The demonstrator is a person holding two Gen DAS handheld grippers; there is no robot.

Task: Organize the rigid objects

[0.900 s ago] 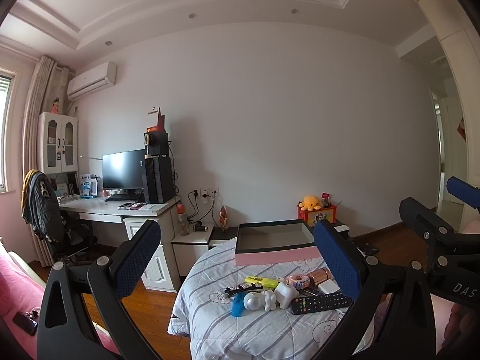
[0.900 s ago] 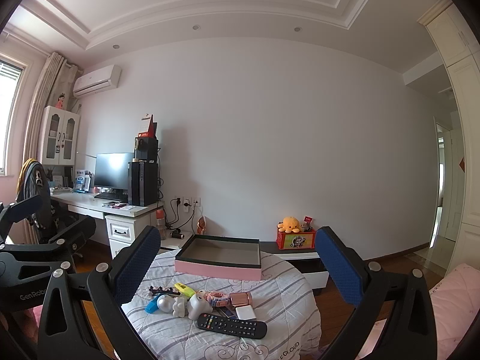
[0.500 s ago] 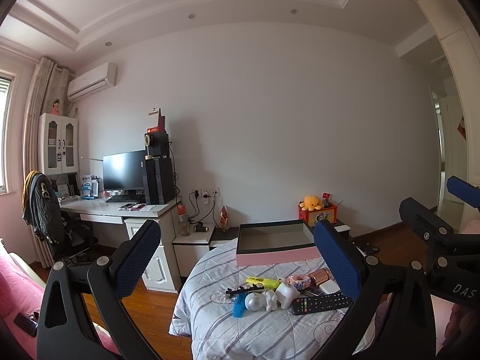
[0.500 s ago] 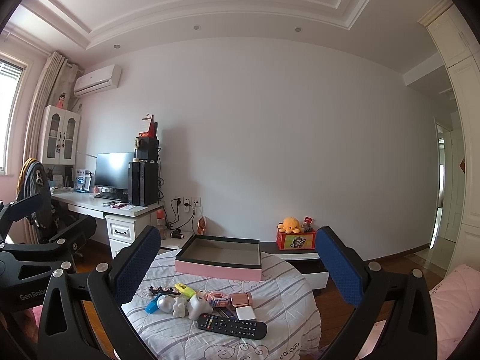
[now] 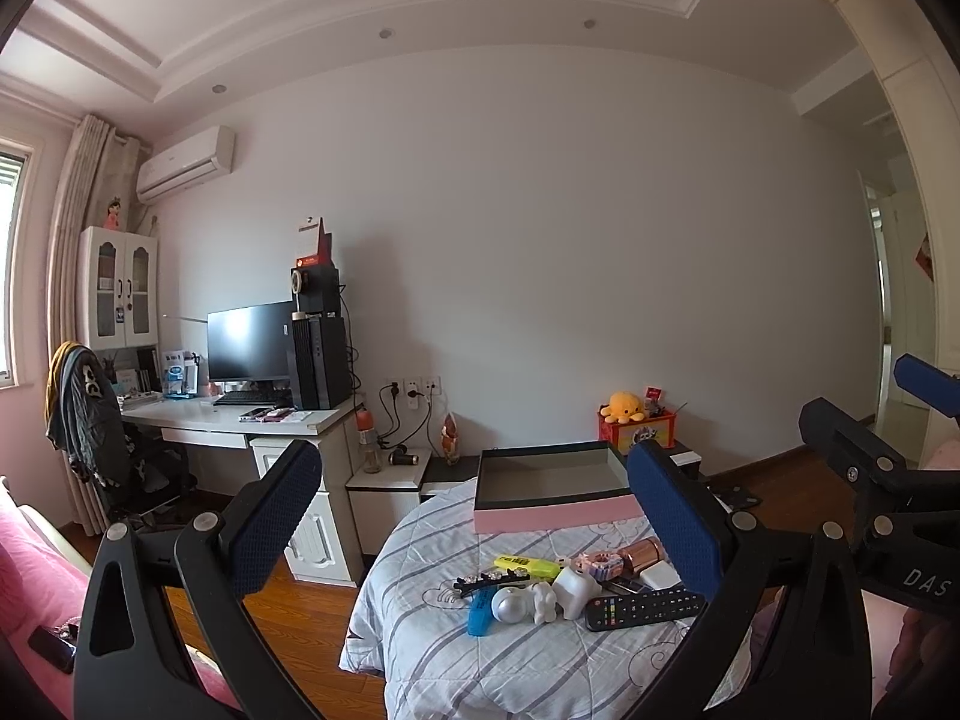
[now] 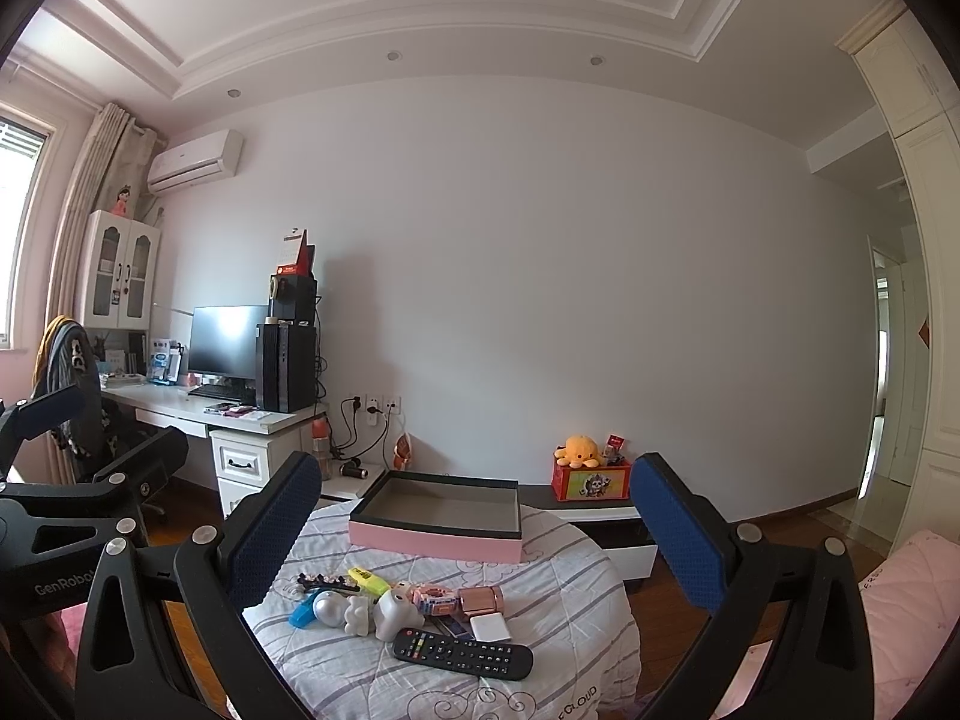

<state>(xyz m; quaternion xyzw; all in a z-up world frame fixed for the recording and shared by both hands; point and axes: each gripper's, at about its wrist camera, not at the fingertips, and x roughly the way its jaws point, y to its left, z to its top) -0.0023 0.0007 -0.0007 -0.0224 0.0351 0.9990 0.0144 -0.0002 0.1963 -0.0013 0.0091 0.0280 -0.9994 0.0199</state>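
A round table under a striped grey cloth (image 6: 576, 612) carries an open pink box with a dark rim (image 6: 435, 537) at its far side. In front of the box lies a cluster of small objects: a black remote (image 6: 462, 653), a white astronaut figure (image 6: 354, 612), a yellow highlighter (image 6: 369, 579), a blue item (image 6: 302, 613), a rose-gold case (image 6: 480, 599) and a white block (image 6: 490, 626). The same box (image 5: 549, 495) and remote (image 5: 645, 609) show in the left wrist view. My left gripper (image 5: 474, 516) and right gripper (image 6: 474, 516) both stand open, level, short of the table, holding nothing.
A white desk (image 6: 198, 411) with a monitor and a black computer tower stands at the left, beside a chair draped with a jacket (image 5: 84, 408). A low cabinet with an orange plush toy on a red box (image 6: 585, 468) lines the back wall. Pink bedding (image 6: 900, 600) lies at right.
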